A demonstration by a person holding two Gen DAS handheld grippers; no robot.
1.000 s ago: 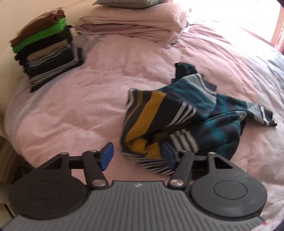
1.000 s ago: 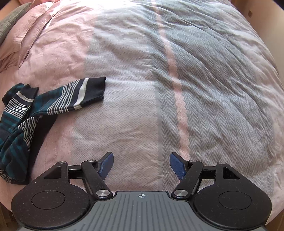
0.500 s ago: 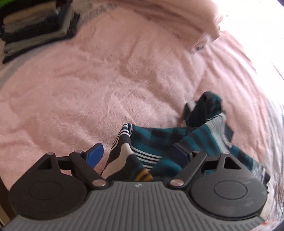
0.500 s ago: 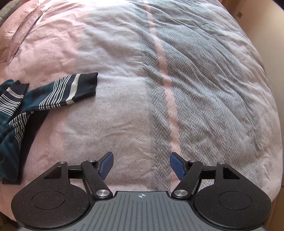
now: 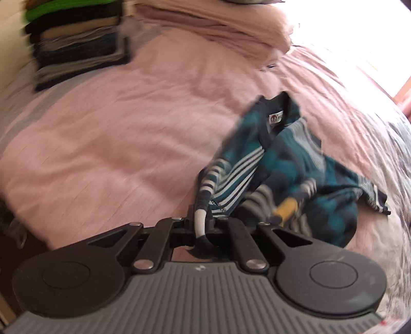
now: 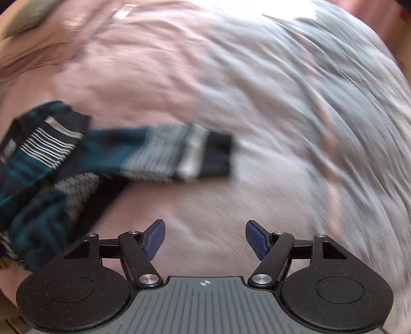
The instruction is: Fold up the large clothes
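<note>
A teal, navy and white striped sweater (image 5: 282, 164) with a mustard patch lies crumpled on the pink bed cover (image 5: 128, 128). My left gripper (image 5: 201, 223) is shut on a striped cuff or hem edge of the sweater, which runs up from the jaws toward the collar and its label. In the right wrist view the sweater (image 6: 51, 164) lies at the left, one sleeve stretched out to the right with its dark cuff (image 6: 215, 156) on the bed. My right gripper (image 6: 205, 239) hangs open over bare bedding below that sleeve, holding nothing.
A stack of folded clothes (image 5: 77, 43) sits at the far left of the bed. Pink pillows (image 5: 213, 23) lie at the head. The right half of the cover is grey herringbone (image 6: 321, 102). Both views are motion-blurred.
My left gripper went from open over the sweater to shut on a striped edge and pulled it back. My right gripper swung left, bringing the sleeve closer; it stays open.
</note>
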